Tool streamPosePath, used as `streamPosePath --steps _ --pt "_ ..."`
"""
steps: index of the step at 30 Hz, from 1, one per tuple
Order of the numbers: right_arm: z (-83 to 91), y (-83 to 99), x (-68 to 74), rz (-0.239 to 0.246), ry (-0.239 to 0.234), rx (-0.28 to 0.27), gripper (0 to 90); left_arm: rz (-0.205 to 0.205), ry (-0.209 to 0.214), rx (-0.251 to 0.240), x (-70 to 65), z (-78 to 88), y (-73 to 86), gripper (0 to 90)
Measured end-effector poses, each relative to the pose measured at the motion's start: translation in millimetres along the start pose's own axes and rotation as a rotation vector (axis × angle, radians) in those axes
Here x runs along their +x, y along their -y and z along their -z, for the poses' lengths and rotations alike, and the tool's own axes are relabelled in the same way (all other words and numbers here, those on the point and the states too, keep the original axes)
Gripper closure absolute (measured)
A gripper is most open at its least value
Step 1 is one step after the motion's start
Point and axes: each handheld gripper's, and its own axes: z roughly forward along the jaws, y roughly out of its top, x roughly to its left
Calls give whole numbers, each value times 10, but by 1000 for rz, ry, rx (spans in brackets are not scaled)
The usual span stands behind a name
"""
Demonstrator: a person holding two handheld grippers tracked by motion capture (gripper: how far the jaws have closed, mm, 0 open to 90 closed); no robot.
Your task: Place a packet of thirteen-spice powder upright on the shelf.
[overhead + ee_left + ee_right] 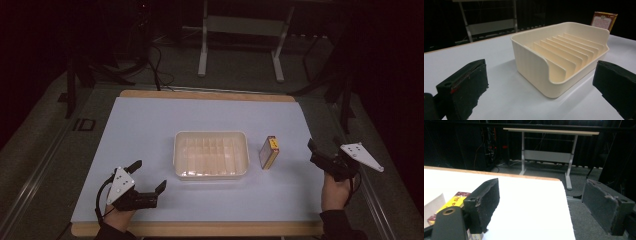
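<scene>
Cream slotted tray [211, 155] mid-table, small box [269, 152] beside it, left tool [150, 176] and right tool [320, 150] both agape, empty

One tray, one box and two handheld grippers on a white-topped table.

A single cream ribbed tray [211, 155] sits at the centre of the high view, with one small yellow-and-red box [269, 152] just to its right. Two grippers are counted: the left gripper [148, 176] at lower left and the right gripper [320, 150] at right, each with two black jaws spread apart. One table [150, 120] bears them; one metal-legged stand [240, 30] sits at top centre.
</scene>
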Motion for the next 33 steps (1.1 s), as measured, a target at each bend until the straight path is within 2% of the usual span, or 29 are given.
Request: streamPosePath --steps 11,15,20,25,33 --pt "-38 0 -46 6 -9 8 147 -1 -9 5 -21 23 17 0" --pt "-86 -2 -51 3 -10 30 148 -3 -4 10 -28 28 32 0" --pt "-128 -59 -69 25 -18 52 148 -6 3 10 -43 28 40 0" --pt "-155 -139 -131 14 -33 89 147 -3 5 8 -53 33 38 0" --pt "-219 -235 -218 7 -69 188 147 5 0 10 -42 40 39 0"
